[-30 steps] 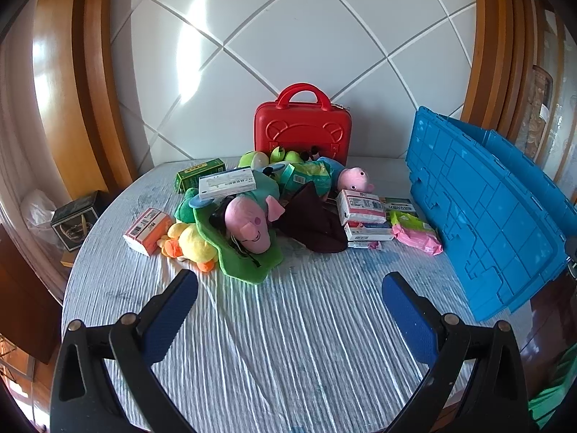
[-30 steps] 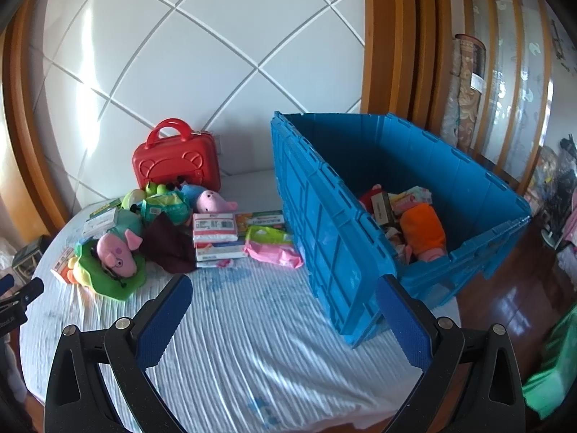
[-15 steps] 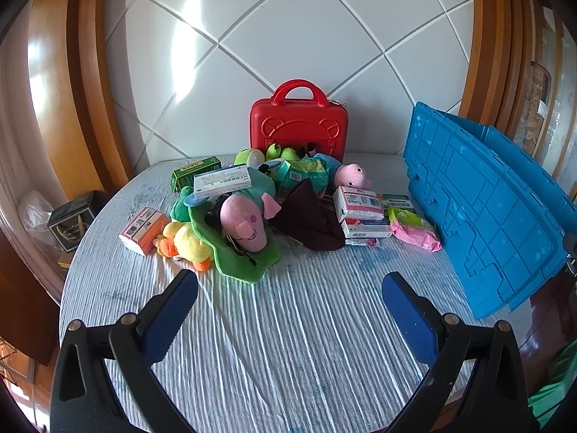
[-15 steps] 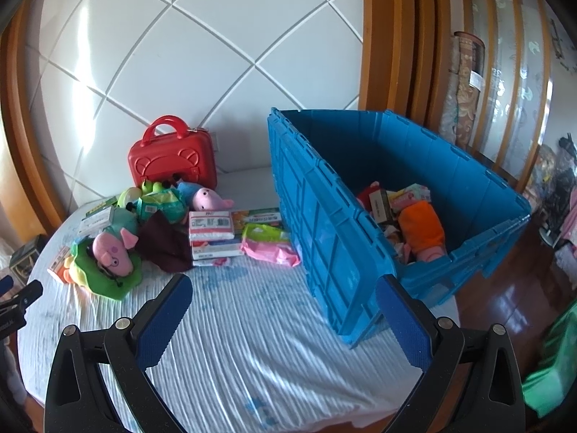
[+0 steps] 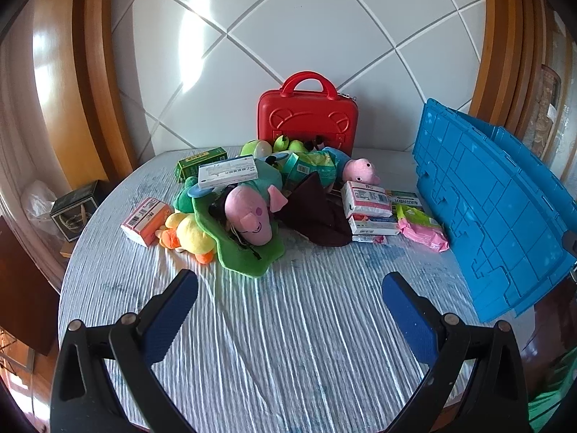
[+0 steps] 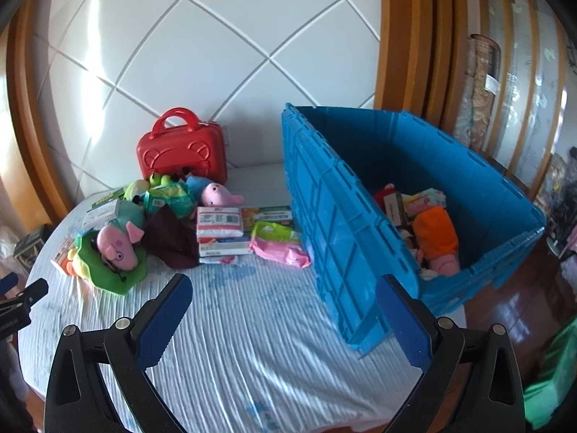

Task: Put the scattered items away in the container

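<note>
Blue crate part-filled, toys still scattered
Both sets of jaws gape wide, empty; the left gripper has edged nearer the pink pig plush ahead, likely next.

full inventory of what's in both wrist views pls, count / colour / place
crate: 1, blue, right edge of table, open, some items already inside
red case: 1, upright at the back by the wall
pig plush: 1, pink on a green cushion, front of pile
second pig plush: 1, pink, behind the boxes
duck plush: 1, yellow and orange, left of pile
dark cloth: 1, maroon, centre
white boxes: 2 stacked, right of cloth
pink packet: 1, beside crate
green box: 1, back left
orange-white box: 1, far left
table: 1, pale striped cover
left gripper: open, empty
right gripper: open, empty
</note>
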Demonstrator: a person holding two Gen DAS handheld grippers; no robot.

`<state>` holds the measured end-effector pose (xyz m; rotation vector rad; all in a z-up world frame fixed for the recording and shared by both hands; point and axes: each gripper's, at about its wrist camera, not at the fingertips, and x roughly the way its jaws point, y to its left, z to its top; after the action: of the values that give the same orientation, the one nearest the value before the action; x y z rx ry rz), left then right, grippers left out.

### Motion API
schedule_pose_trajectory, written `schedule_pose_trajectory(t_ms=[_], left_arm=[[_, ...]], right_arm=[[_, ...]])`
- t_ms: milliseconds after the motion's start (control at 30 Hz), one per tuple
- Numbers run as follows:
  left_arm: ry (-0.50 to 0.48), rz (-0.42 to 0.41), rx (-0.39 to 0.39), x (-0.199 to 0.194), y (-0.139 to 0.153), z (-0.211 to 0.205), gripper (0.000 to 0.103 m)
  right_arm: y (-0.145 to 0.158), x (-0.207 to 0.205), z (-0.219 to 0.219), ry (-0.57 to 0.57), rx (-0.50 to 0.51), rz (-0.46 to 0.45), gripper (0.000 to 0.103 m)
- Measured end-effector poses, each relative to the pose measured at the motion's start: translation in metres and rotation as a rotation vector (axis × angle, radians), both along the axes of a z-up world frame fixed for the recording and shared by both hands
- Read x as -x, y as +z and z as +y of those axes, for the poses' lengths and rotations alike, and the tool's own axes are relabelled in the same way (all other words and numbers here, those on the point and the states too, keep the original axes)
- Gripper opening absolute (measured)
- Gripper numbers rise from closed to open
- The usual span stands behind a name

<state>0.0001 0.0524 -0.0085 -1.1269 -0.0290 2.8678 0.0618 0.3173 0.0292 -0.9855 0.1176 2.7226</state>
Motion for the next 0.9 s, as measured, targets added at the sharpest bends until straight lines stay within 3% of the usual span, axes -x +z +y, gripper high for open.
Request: schedule_pose_trajectory(t_ms=[267,433,600,667,767,900], left_arm=[[0.192,-0.015,0.037,0.010,-0.022,-0.034,0.103],[0.294,-0.110,0.074,0.013,-0.046,-0.062,0.103],[0.335,-0.195,0.102,0.019,-0.068,-0.089,0.101],[0.334,-0.194,0.096,0.027,-0.072,-0.101,0.097],[0.320,-0.202,0.097,0.045,-0.081,-0.119,0.068],[0.296,-0.219,0.086,0.079,-0.094,-0.147,0.068]], right_arm=[[-0.015,0.033,-0.015,0.172,0.029,-0.008,0.103],[-0.036,0.062,-0.034,0.322,0.075,-0.024,0.103],[-0.061,0.097,-0.059,0.418,0.127,-0.080,0.103],[-0.066,0.110,-0.072,0.449,0.138,-0.100,0.103],[-0.074,0.133,-0.096,0.483,0.136,-0.124,0.103],[-0.093,0.170,-0.134,0.509,0.181,-0.196,0.103]])
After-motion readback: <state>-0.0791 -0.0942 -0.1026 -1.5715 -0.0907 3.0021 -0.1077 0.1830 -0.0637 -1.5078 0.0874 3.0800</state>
